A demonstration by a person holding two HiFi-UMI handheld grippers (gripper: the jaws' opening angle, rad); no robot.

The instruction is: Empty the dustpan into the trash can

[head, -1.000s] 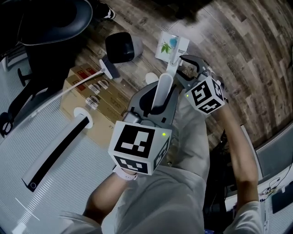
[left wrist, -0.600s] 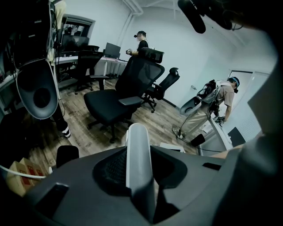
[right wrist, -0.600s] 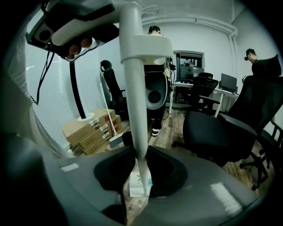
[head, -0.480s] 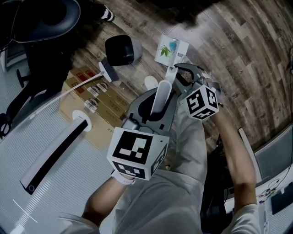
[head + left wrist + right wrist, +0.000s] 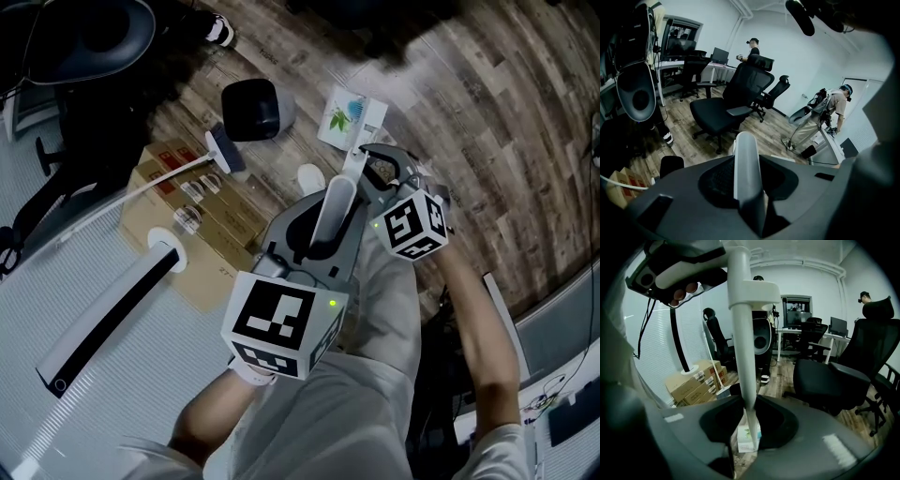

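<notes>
Nearest, the left gripper (image 5: 317, 223) is clenched round the thick upper end of the dustpan handle (image 5: 335, 194). Just beyond it, the right gripper (image 5: 362, 161) is clamped on the thinner stretch of that handle. Past its jaws the handle runs down toward a leaf-printed box (image 5: 349, 101) on the floor. The black trash can (image 5: 251, 108) stands farther off to their left.

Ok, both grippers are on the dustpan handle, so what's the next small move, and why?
Probably swing the dustpan sideways until it is over the trash can and its dark opening, then tip. The left gripper and right gripper are both clamped on the handle, yet the head view shows the pan beside the can, not over it.
</notes>
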